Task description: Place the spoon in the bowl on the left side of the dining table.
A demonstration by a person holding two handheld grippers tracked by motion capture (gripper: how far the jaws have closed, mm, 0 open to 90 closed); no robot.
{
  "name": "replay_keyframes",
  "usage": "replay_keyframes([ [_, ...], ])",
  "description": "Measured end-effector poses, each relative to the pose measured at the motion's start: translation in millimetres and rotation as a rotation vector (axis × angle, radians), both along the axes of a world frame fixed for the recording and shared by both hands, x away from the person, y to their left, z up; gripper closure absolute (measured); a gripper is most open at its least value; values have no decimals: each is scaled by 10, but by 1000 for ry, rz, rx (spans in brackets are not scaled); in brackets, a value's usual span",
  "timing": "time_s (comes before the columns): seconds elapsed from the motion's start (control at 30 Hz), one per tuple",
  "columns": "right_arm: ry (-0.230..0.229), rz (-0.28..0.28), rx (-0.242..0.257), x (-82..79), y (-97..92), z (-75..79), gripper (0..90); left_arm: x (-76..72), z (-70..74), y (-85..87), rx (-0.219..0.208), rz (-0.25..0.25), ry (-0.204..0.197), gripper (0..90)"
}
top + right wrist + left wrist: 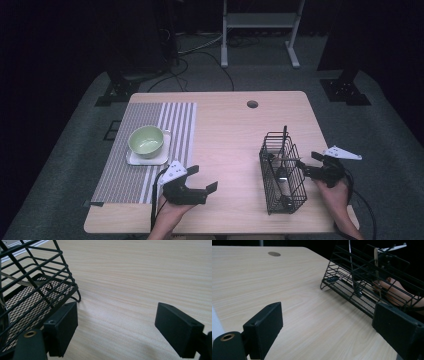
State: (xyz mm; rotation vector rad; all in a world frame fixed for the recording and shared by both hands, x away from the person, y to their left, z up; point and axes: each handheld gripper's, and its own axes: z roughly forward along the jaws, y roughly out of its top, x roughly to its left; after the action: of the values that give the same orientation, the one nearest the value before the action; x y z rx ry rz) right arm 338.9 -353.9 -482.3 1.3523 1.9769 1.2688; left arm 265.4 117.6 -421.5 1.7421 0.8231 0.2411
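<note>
Evidently the work has barely begun: the left gripper (pixel 200 181) hovers low over the bare front of the pale wooden table (pixel 225 135), its jaws spread wide with nothing between them, pointing across toward the black wire cutlery basket (pixel 282 172). The right gripper (pixel 311 165) sits just beside that basket's right side, jaws likewise wide apart and empty; in the right gripper view one jaw stands close against the wire wall, though I cannot tell whether it touches. Inside the basket stand a few utensils, among them a dark-handled piece (pixel 285 134) rising above the rim and a pale wooden-handled one (pixel 376 257). Farther left, a light green bowl (pixel 146 140) rests on a white square plate (pixel 148 158) on the grey-and-white striped placemat (pixel 170 125). No utensil lies beside the bowl yet, so judging by this, taking cutlery out and setting the place remains to be done.
</note>
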Motion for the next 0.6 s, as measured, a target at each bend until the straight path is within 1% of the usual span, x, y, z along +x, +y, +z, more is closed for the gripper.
replay_keyframes([
  [0.1, 1, -3, -1, 1, 1, 0, 175, -12, 22, -49, 8, -19, -3, 90],
  [0.2, 1, -2, -4, 0, 4, 1, 175, -3, 26, -71, 7, -27, 3, 90],
  [0.27, 0, 0, -3, -1, 3, 1, 175, 8, 31, -102, 8, -24, 9, 90],
  [0.3, -1, 0, 0, -1, -1, 0, 175, 21, 36, -141, 6, -31, 10, 90],
  [0.33, -1, 0, 0, -1, -1, 0, 175, 21, 36, -141, 6, -31, 10, 90],
  [0.4, 0, 2, 3, -2, -4, 0, 175, 30, 46, -196, 1, -43, 11, 90],
  [0.43, 0, 3, 4, -1, -5, 0, 175, 40, 61, -261, 0, -59, 9, 90],
  [0.47, 0, 3, 4, -1, -5, 0, 175, 40, 61, -261, 0, -59, 9, 90],
  [0.5, 0, 4, 5, -1, -6, 0, 175, 50, 84, -332, 2, -73, 2, 90],
  [0.53, 0, 4, 5, -1, -6, 0, 175, 50, 84, -332, 2, -73, 2, 90],
  [0.6, 0, 4, 5, -3, -4, 1, 175, 62, 111, -393, 5, -88, -6, 90],
])
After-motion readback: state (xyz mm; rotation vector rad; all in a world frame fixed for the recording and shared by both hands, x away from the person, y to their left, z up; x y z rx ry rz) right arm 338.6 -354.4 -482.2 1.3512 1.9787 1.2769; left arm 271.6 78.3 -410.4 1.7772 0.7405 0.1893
